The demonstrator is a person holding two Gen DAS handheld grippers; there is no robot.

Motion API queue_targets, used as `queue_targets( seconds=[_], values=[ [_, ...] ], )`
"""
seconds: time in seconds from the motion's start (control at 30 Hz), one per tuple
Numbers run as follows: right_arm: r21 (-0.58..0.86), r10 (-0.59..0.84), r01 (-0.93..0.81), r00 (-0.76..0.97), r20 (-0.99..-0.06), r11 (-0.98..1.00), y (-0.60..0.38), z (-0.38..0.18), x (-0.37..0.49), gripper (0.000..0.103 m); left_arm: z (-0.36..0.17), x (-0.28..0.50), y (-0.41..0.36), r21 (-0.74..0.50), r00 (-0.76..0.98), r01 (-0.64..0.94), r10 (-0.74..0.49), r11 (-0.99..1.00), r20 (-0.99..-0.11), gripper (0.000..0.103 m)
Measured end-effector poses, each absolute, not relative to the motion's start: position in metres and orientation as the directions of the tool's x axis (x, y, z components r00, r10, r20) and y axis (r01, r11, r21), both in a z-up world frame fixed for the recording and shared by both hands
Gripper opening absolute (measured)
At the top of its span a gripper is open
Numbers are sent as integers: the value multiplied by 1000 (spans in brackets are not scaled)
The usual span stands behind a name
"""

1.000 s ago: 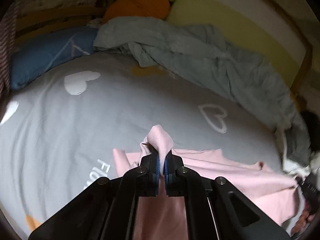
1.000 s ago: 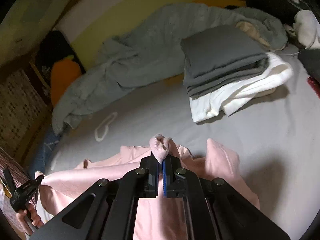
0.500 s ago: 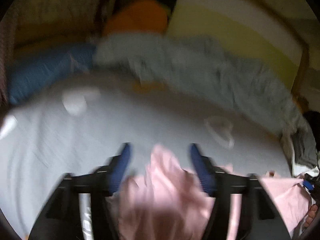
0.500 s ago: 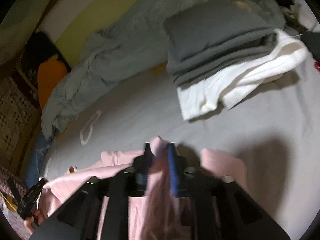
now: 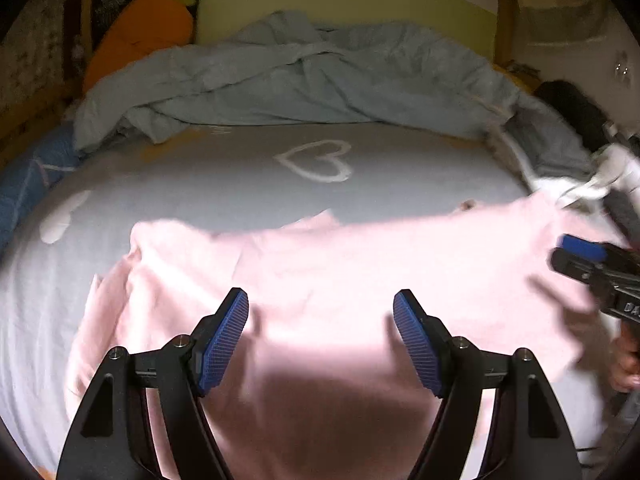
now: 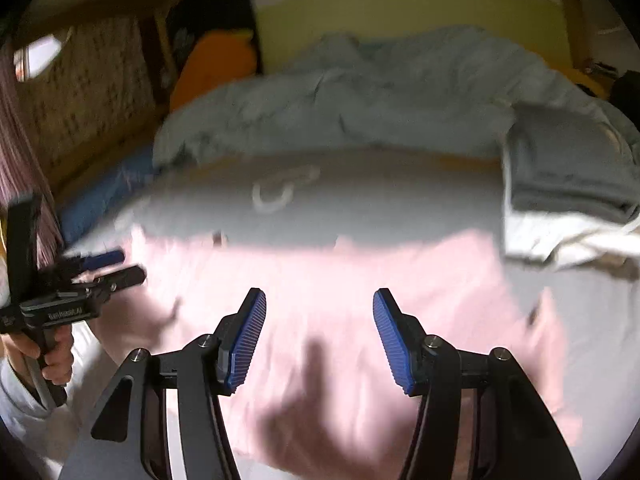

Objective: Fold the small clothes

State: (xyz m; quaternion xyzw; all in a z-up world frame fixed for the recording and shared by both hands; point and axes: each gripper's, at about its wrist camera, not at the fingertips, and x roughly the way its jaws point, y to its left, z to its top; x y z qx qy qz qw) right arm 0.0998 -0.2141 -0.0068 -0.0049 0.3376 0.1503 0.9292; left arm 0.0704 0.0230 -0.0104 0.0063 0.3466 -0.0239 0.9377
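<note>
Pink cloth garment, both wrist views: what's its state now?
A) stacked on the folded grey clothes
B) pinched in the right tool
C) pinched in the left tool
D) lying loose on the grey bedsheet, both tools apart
D: the pink cloth garment lies on the grey bedsheet; left tool open, right tool opening, nothing between the pads.

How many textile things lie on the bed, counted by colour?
Pink garment: 1
Dark grey folded garment: 1
White folded garment: 1
Crumpled blue-grey blanket: 1
Blue pillow: 1
Orange cushion: 1
Total: 6
</note>
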Motion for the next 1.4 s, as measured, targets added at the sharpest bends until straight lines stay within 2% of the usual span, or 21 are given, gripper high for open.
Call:
queue_targets(
  seconds=[0.07, 0.13, 0.2, 0.3, 0.4, 0.5, 0.6, 0.7, 0.8, 0.9, 0.97, 1.1, 1.17, 1.27, 1.33, 1.4],
  values=[
    [72, 214, -223, 722, -658, 972, -218, -24, 102, 57, -27, 70, 24, 31, 753, 0, 21, 1000, -658, 74],
    [128, 226, -192, 686, -692, 973, -230, -36, 105, 57, -30, 71, 29, -26, 740, 22, -34, 999, -672, 74],
    [150, 234, -180, 700, -674, 972, -233, -38, 94, 57, -29, 69, 27, -25, 736, 35, -43, 999, -675, 74],
    [80, 188, -182, 725, -663, 980, -224, -42, 73, 57, -33, 58, 15, 18, 743, 55, -28, 998, -669, 74],
    [24, 153, -182, 738, -657, 983, -224, -44, 55, 57, -32, 47, -1, 44, 761, 144, -81, 989, -644, 74],
    [27, 138, -159, 745, -653, 987, -230, -44, 43, 57, -34, 42, -10, 107, 767, 133, -34, 985, -641, 75],
    [92, 165, -138, 753, -637, 986, -244, -42, 24, 57, -37, 30, -23, 178, 784, 131, 8, 975, -620, 75],
    [188, 186, -92, 796, -576, 978, -275, -28, 3, 57, -33, 27, -30, 214, 808, 142, 12, 966, -590, 74],
    [314, 143, 33, 842, -521, 949, -326, -10, -4, 58, -5, 35, -37, 159, 852, 183, -76, 970, -517, 74],
    [469, 98, 193, 844, -527, 862, -386, -14, -3, 61, 36, 36, -62, 24, 856, 295, -253, 955, -452, 75],
    [598, 159, 231, 835, -527, 768, -421, -26, -6, 61, 45, 46, -93, -22, 823, 332, -301, 943, -482, 75],
    [797, 382, 203, 793, -475, 569, -458, -57, 3, 61, 29, 75, -151, -170, 718, 411, -433, 896, -545, 75],
    [849, 484, 160, 762, -431, 504, -463, -63, 15, 61, 15, 84, -176, -195, 678, 427, -456, 883, -577, 75],
    [846, 496, 140, 757, -426, 514, -462, -61, 20, 61, -10, 88, -197, -217, 655, 425, -464, 879, -596, 75],
    [811, 463, 153, 754, -465, 565, -454, -61, 25, 52, -26, 86, -202, -220, 643, 415, -455, 883, -616, 74],
    [761, 435, 169, 734, -521, 627, -444, -60, 38, 8, -24, 84, -196, -259, 641, 410, -478, 874, -600, 75]
  ],
)
